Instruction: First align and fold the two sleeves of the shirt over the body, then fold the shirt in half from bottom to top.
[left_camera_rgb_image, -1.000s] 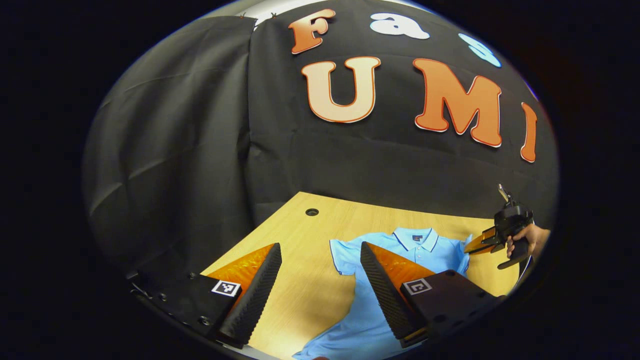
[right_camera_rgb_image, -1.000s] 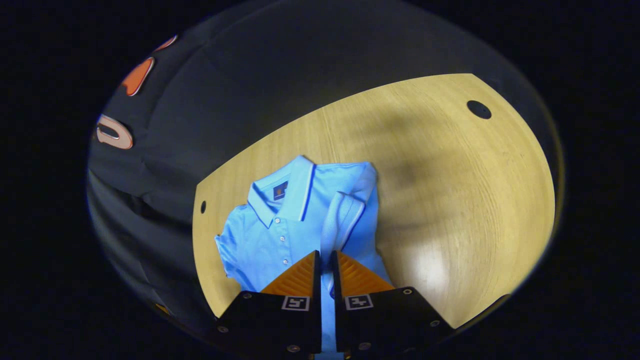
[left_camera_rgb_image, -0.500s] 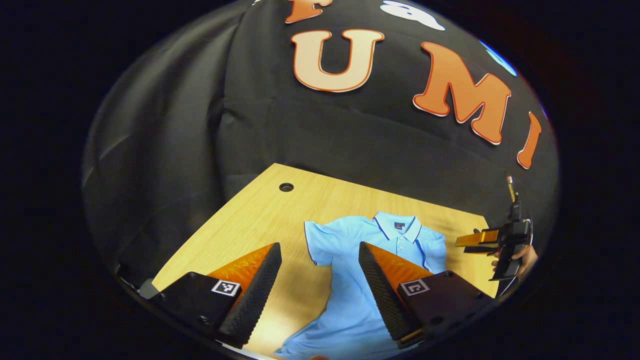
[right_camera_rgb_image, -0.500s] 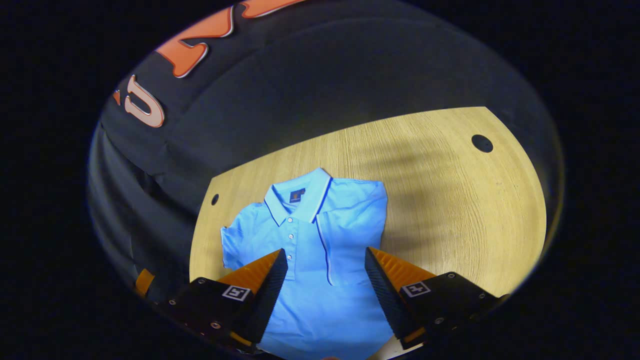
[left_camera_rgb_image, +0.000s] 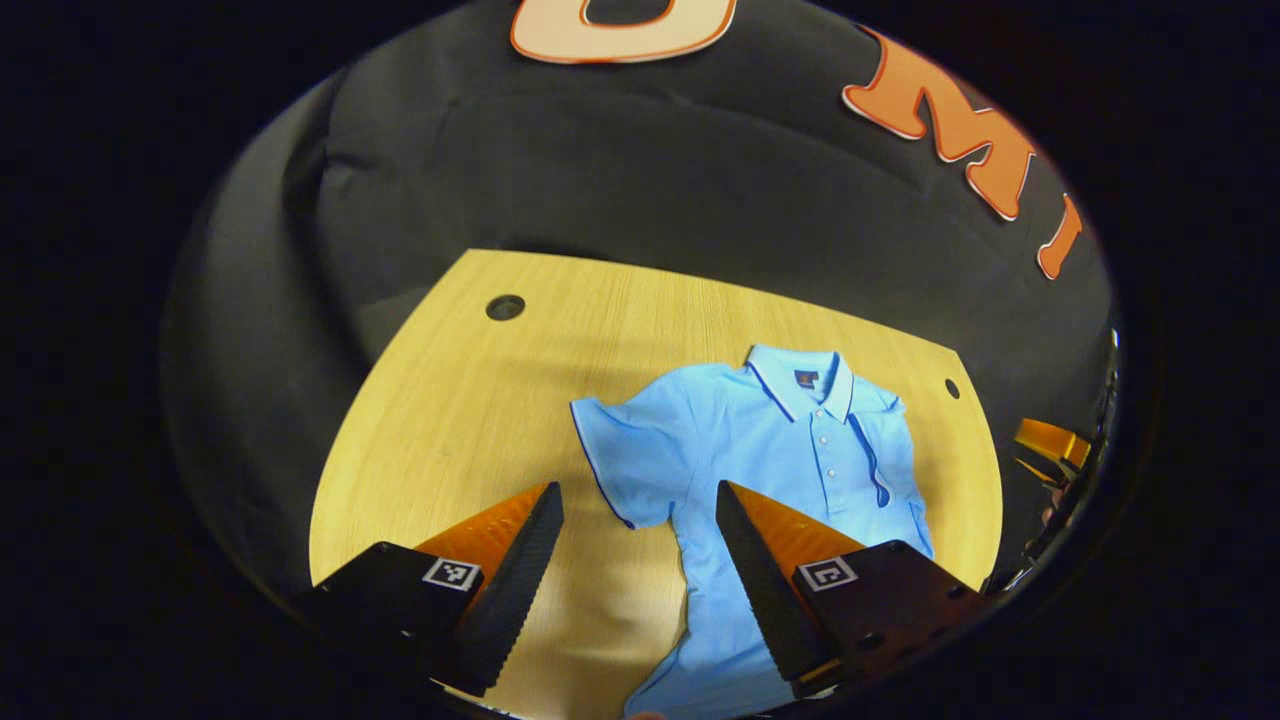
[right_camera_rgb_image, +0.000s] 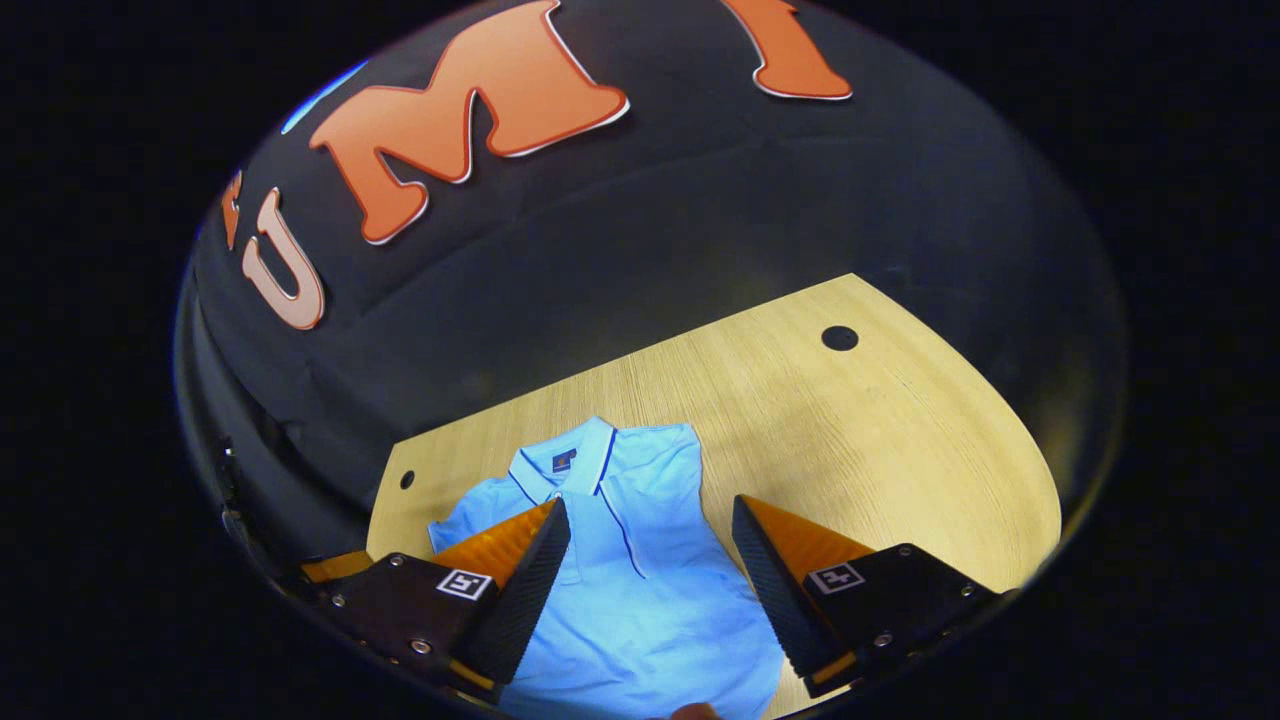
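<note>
My left hand-held gripper gapes wide, empty. The light-blue cotton polo shirt looks limp; I'd pinch its spread sleeve hem at eleven o'clock.

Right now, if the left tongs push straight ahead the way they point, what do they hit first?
Most likely the shirt's unfolded sleeve, which lies flat on the table just beyond the open left tongs. Depth is unclear; bare wood beside the sleeve could come first.

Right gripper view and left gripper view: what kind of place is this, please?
Probably a recording booth, not a home: a bare wooden table with cable holes, black cloth walls close behind, and one light blue polo shirt laid out.
</note>
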